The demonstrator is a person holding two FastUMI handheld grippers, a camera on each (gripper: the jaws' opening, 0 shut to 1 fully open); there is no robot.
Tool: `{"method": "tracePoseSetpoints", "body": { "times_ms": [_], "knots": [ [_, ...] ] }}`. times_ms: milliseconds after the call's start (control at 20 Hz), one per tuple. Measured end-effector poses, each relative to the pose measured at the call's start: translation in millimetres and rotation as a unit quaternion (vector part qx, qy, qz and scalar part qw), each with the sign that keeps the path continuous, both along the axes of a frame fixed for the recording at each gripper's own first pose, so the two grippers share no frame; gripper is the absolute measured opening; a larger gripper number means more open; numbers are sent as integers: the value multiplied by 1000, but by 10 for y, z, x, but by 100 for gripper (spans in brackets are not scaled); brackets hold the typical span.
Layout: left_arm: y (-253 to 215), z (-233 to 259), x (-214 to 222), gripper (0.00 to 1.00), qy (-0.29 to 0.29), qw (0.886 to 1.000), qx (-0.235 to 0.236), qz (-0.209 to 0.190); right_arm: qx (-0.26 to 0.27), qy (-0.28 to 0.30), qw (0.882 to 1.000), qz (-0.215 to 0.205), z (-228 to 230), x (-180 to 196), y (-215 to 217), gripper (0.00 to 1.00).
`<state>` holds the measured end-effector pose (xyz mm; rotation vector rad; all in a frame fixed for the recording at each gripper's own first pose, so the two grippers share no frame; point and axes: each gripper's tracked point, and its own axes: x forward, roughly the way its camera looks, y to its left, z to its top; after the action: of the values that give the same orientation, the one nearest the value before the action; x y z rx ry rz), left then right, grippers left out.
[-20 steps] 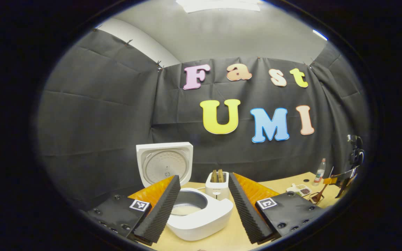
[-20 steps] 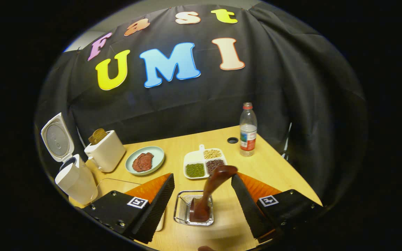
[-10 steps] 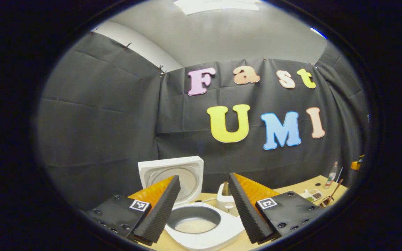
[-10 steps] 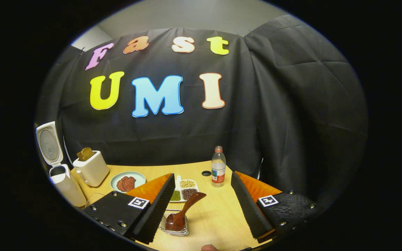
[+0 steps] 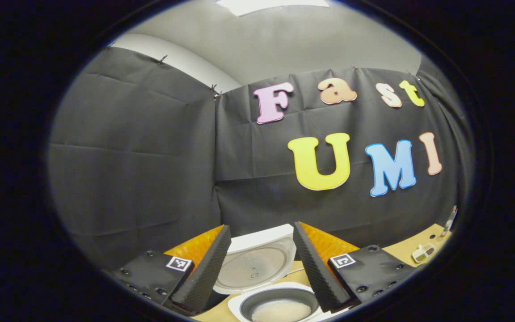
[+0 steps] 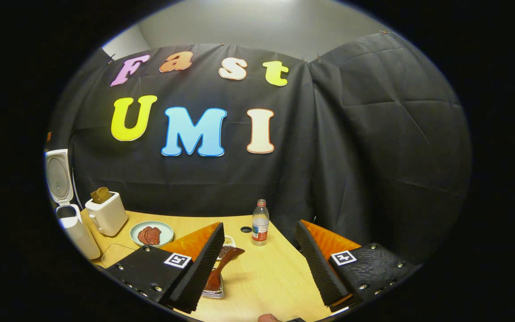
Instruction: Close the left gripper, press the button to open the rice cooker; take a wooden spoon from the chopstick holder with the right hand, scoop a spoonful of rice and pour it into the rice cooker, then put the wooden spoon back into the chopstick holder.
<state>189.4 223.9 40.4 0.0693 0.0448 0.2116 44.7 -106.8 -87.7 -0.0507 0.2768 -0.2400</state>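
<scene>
wooden spoon (image 6: 220, 270) leans in the chopstick holder (image 6: 214, 291) on the table (image 6: 262, 277), beside the right gripper (image 6: 259, 264), spread wide and empty. left gripper (image 5: 261, 264), also wide, hangs above the open rice cooker (image 5: 275, 306).

the white rice cooker (image 5: 257, 250) has a smooth, glossy plastic shell, and its raised lid carries a dull, brushed-looking metal disc. the dark inner pot (image 5: 280, 300) looks matt, with grainy white rice in its bottom. the light wooden table (image 6: 266, 277) is smooth, with a faint grain and a soft sheen. the dark brown wooden spoon (image 6: 221, 267) is polished and glossy, standing in a shiny wire metal chopstick holder (image 6: 214, 291). the clear plastic bottle (image 6: 260, 222) is glossy. the white toaster (image 6: 106, 213) is smooth plastic. the pale green plate (image 6: 151, 233) looks glazed.
</scene>
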Motion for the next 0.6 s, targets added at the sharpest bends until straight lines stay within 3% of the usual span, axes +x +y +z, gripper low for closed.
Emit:
{"method": "tracePoseSetpoints", "body": {
  "times_ms": [200, 350, 400, 550, 600],
  "knots": [
    [290, 4, 430, 100, 12, 1000, -21, 16, -5, -8, 1000, -8, 46, -178, 104, 98],
    [542, 52, 719, 100, 14, 999, -12, 39, -3, -11, 1000, -5, 58, -274, 233, 98],
    [596, -1, 817, 92, 20, 999, -14, 44, -3, -12, 1000, -4, 51, -310, 255, 97],
    [715, -290, 1075, 92, 56, 997, -18, 54, -10, -13, 1000, -4, 40, -414, 299, 95],
    [754, -360, 1167, 97, 63, 996, -19, 57, -13, -11, 1000, -5, 34, -437, 298, 95]
  ]
}}
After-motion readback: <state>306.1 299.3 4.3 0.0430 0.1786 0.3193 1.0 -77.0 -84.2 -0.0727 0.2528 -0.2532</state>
